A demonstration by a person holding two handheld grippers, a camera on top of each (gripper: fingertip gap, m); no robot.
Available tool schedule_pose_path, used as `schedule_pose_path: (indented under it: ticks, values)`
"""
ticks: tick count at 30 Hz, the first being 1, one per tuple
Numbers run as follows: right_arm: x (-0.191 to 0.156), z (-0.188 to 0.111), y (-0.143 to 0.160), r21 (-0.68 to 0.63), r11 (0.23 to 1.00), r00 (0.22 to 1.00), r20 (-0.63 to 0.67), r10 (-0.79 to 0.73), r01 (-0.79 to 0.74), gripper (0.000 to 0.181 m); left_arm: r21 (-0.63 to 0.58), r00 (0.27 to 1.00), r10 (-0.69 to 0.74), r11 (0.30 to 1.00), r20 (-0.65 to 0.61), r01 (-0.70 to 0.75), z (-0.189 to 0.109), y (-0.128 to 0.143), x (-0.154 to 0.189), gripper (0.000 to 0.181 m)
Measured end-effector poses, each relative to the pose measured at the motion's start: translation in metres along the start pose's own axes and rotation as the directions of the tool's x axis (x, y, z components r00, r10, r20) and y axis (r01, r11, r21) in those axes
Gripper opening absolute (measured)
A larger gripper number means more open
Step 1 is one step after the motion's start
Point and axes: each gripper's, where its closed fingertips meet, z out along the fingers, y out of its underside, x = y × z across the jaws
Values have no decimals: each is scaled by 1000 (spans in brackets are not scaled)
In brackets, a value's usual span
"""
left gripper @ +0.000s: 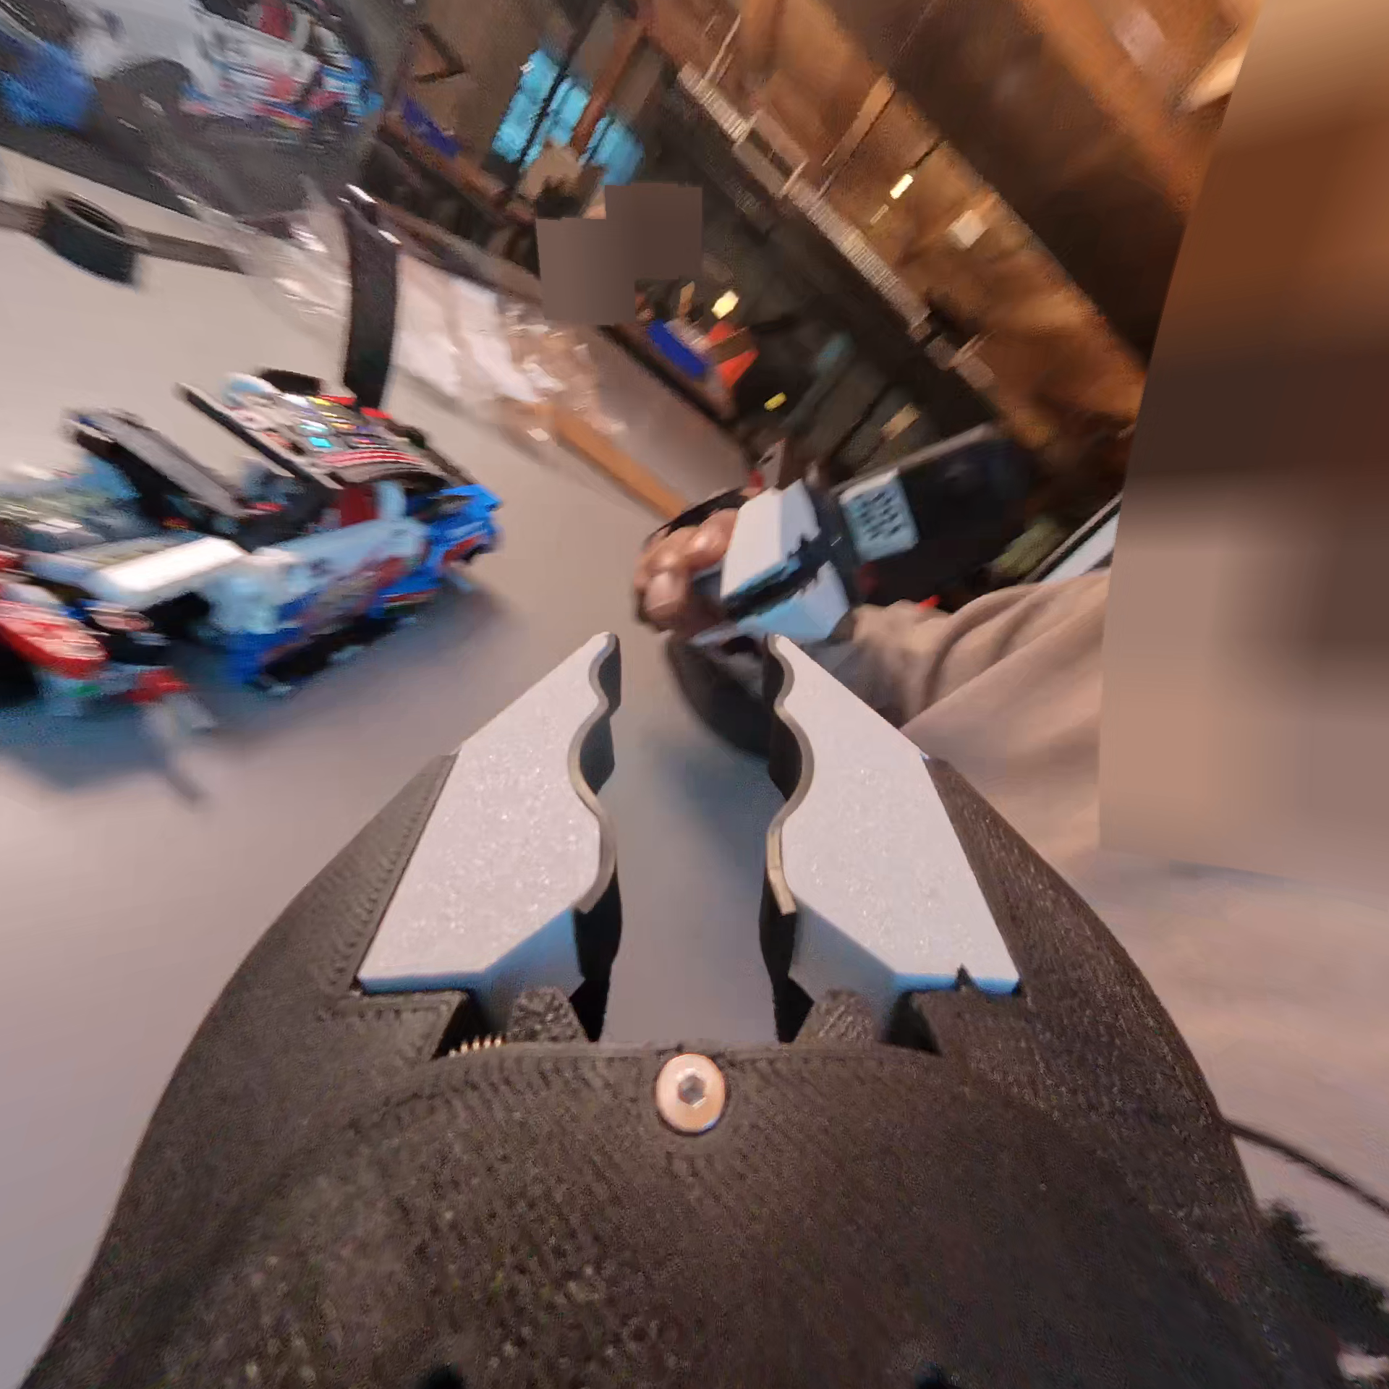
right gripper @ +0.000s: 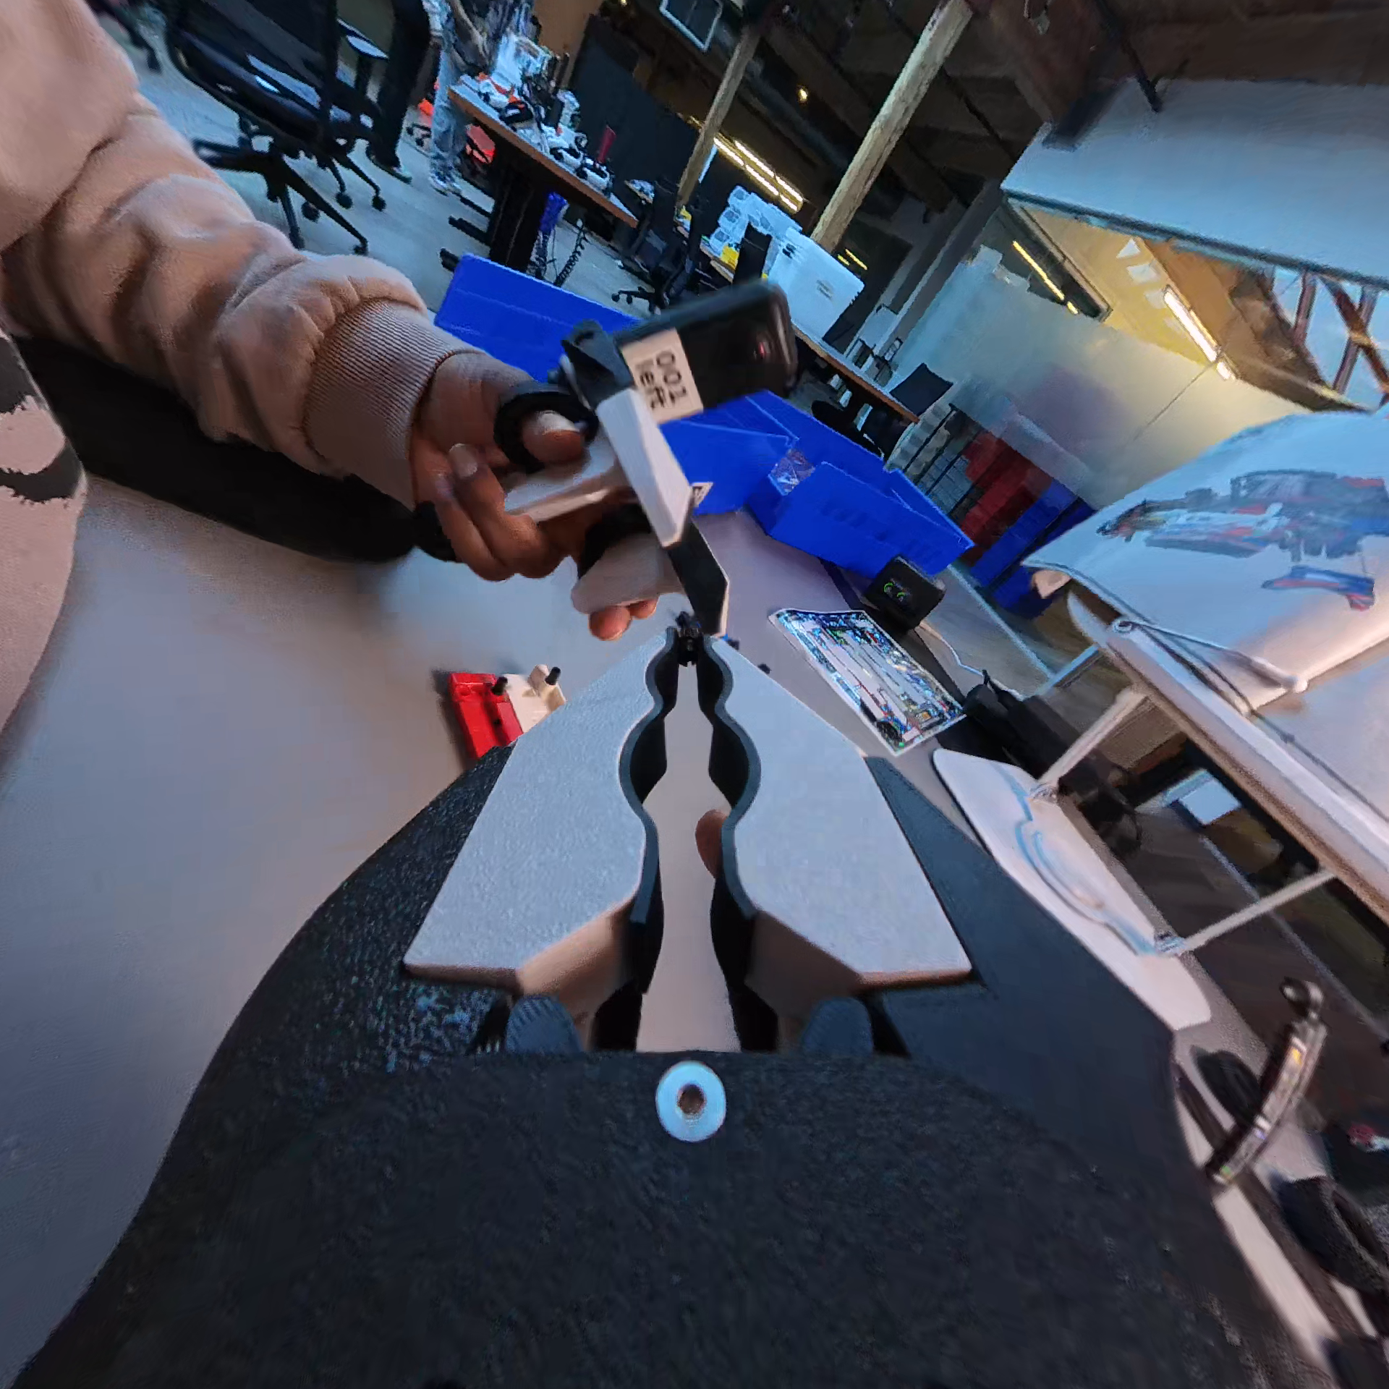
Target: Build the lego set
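Left gripper [left gripper: 693,646] fingers apart, right gripper [right gripper: 688,645] pinching small black piece [right gripper: 686,639]

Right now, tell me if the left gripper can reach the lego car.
Probably yes: the left gripper is open and empty, with only bare table between it and the lego car.

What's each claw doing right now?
Left claw: open, nothing between its fingers.
Right claw: shut on a small black piece at its tips.

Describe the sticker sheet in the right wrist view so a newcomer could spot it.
On the grey table, look just right of the right gripper. The glossy rectangular sticker sheet lies flat there, before the blue plastic bins; only it shimmers with multicoloured foil.
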Motion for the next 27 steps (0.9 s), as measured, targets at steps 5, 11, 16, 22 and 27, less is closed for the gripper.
schedule_pose_path:
  ticks: [5, 11, 16, 22, 27]
  values:
    - [18, -15, 33, -87, 985, 988, 25, 151, -149, 1, -569, 844, 464, 784, 270, -249, -38, 54, -56, 64]
    - [10, -14, 52, -155, 976, 986, 46, 160, -151, 1, -753, 833, 499, 637, 237, -168, -34, 103, -71, 68]
    - [8, -16, 54, -162, 975, 985, 56, 166, -155, 2, -837, 765, 602, 523, 228, -162, -35, 101, -82, 54]
    - [0, -16, 59, -187, 964, 975, 83, 205, -187, 1, -851, 774, 612, 484, 164, -202, -33, 101, -82, 49]
    - [-12, -14, 61, -217, 926, 930, 138, 341, -308, 2, -664, 668, 728, 577, 154, -475, -12, 76, -68, 49]
